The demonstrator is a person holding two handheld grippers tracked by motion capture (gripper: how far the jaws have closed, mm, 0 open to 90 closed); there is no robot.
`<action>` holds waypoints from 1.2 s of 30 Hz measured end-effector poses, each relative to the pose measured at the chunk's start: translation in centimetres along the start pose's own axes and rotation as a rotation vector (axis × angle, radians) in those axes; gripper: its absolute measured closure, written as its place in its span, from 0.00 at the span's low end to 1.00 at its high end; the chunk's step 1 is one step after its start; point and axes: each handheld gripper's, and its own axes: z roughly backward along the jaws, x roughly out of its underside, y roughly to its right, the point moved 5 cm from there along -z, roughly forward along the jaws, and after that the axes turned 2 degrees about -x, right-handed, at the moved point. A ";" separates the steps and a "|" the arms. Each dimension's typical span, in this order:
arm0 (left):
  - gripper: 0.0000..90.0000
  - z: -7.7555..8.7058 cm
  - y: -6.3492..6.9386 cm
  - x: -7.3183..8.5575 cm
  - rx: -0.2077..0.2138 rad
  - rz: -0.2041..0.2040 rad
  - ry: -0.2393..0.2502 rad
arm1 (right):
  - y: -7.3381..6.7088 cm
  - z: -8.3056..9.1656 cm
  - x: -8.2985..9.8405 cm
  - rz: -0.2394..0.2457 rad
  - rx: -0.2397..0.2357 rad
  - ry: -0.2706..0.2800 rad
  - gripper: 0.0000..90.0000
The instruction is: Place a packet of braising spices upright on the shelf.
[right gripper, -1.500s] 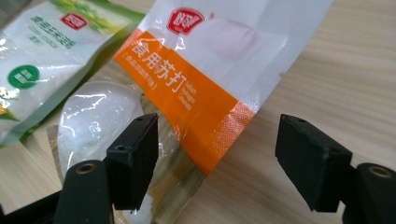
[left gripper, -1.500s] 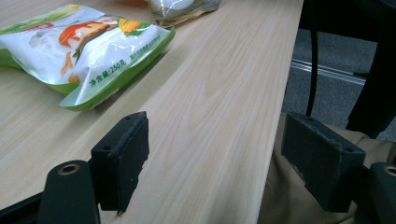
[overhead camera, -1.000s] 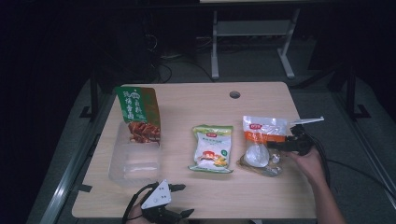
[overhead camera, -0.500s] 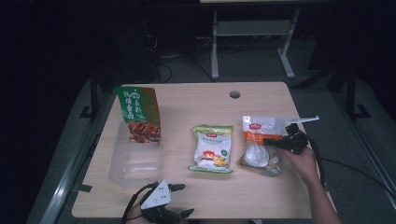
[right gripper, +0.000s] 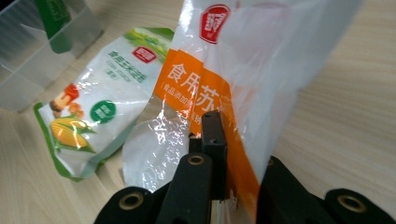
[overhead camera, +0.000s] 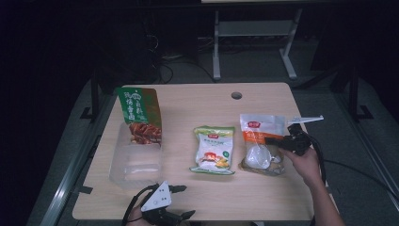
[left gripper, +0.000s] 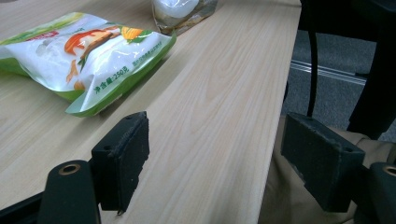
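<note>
Clear pouch (overhead camera: 261,141) with the orange label sits at the right of the table (overhead camera: 263,197), beside the green-edged corn packet (overhead camera: 214,150). Right gripper (overhead camera: 275,140) has just been closing and now pinches the pouch's edge. Left gripper (overhead camera: 181,202), jaws spread with nothing between them, rests at the table's near edge.

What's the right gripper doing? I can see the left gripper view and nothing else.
Observer: The right gripper is shut on the orange-and-clear bag, pinching its edge.
Operator: And what's beside that bag?
Observer: A green-and-white packet lies to its left, flat on the table.
Operator: Anything further left?
Observer: A clear plastic bin with a green pouch standing in its far end.
</note>
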 end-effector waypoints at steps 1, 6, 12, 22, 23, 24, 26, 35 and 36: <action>0.26 0.0 0.0 0.0 -0.001 -0.001 0.000 | -0.3 0.1 -0.1 0.005 0.000 0.003 1.00; 0.26 0.1 0.0 -0.1 -0.001 -0.006 0.003 | -1.7 0.4 -0.8 0.032 -0.006 0.011 1.00; 0.26 0.1 0.1 -0.1 -0.001 -0.006 0.006 | -3.1 0.6 -1.5 0.069 0.004 0.015 1.00; 0.26 0.2 0.1 -0.1 -0.002 -0.007 0.008 | -5.6 1.6 -3.3 0.135 0.022 0.043 1.00; 0.26 0.2 0.1 -0.2 -0.002 -0.007 0.007 | -5.9 1.6 -3.5 0.140 0.026 0.046 1.00; 0.26 0.2 0.1 -0.2 -0.003 -0.006 0.009 | -6.0 1.6 -3.6 0.139 0.026 0.047 1.00; 0.26 0.2 0.1 -0.2 -0.002 -0.007 0.009 | -6.3 1.7 -4.0 0.142 0.020 0.057 1.00; 0.26 0.3 0.2 -0.2 -0.002 -0.012 0.006 | -8.7 1.6 -5.7 0.185 -0.013 0.080 1.00; 0.26 0.3 0.2 -0.2 -0.002 -0.012 0.004 | -9.0 1.6 -5.9 0.188 -0.013 0.077 1.00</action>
